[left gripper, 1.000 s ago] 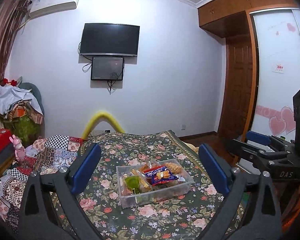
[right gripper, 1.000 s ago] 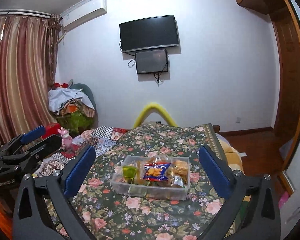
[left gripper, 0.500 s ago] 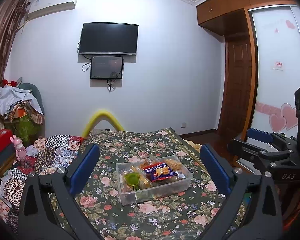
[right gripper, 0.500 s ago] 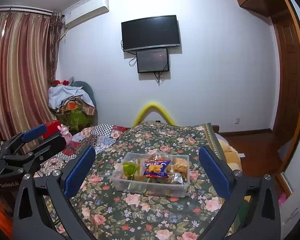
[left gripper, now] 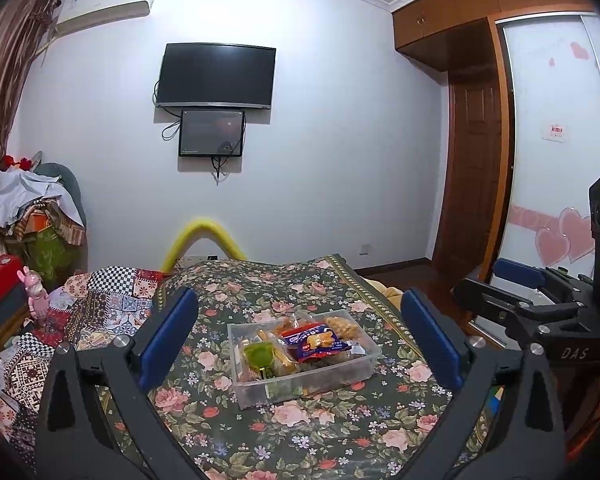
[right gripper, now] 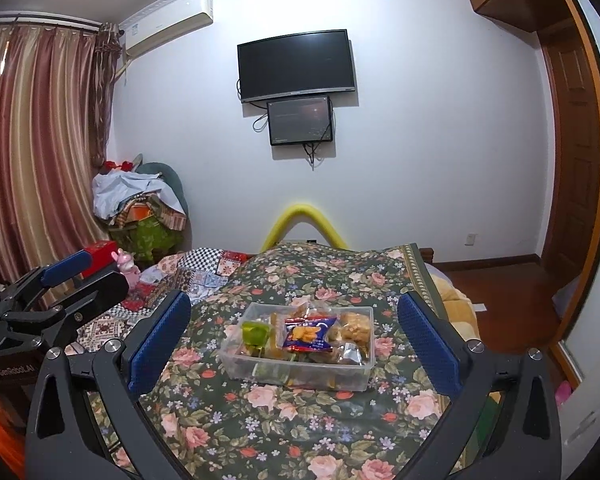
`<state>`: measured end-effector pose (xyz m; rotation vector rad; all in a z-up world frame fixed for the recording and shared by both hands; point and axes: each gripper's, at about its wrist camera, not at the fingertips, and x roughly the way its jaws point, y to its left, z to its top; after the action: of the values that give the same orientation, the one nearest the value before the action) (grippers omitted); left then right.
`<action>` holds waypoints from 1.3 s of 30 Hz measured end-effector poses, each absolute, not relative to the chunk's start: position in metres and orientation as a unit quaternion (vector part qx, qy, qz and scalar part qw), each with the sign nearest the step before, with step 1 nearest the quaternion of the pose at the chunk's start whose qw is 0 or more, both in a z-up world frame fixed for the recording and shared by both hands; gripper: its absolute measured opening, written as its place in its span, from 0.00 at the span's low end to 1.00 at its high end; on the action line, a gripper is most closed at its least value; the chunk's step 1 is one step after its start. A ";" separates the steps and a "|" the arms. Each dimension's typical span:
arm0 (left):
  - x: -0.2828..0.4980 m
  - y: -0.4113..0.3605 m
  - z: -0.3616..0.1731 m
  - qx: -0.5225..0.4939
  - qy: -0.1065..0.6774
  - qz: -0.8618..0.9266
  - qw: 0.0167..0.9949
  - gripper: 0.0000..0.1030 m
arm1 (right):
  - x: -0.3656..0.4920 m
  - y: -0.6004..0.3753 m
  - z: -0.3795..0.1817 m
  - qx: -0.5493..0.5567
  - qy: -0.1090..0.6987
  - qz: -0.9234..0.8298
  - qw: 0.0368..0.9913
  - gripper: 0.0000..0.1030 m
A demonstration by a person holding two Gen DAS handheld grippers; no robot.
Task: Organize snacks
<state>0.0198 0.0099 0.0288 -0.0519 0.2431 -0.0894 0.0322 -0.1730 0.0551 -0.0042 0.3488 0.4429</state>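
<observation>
with both the left gripper [left gripper: 300, 336] and right gripper [right gripper: 294, 332] held above the bed [left gripper: 260, 300], jaws wide apart and empty, the clear snack box [right gripper: 296, 368] sits ahead between them, so any further pick should probably come straight down onto one packet.

The left tool [left gripper: 300, 334] and right tool [right gripper: 294, 330] hover side by side (both spread wide, gripping nothing).
</observation>
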 end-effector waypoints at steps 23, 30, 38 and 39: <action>0.021 0.010 0.028 -0.027 0.129 -0.059 0.990 1.00 | 0.030 -0.177 0.057 -0.010 0.167 0.207 0.964 1.00; 0.019 0.009 0.028 -0.026 0.127 -0.063 0.990 1.00 | 0.030 -0.176 0.058 -0.013 0.166 0.207 0.964 1.00; 0.020 0.005 0.027 -0.018 0.128 -0.060 0.990 1.00 | 0.031 -0.176 0.057 -0.014 0.165 0.206 0.964 1.00; 0.020 0.004 0.027 -0.018 0.128 -0.061 0.990 1.00 | 0.031 -0.176 0.058 -0.014 0.165 0.206 0.964 1.00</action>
<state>0.0202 0.0042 0.0267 -0.0367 0.2569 -0.1218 0.0311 -0.1758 0.0576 -0.0292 0.3338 0.4176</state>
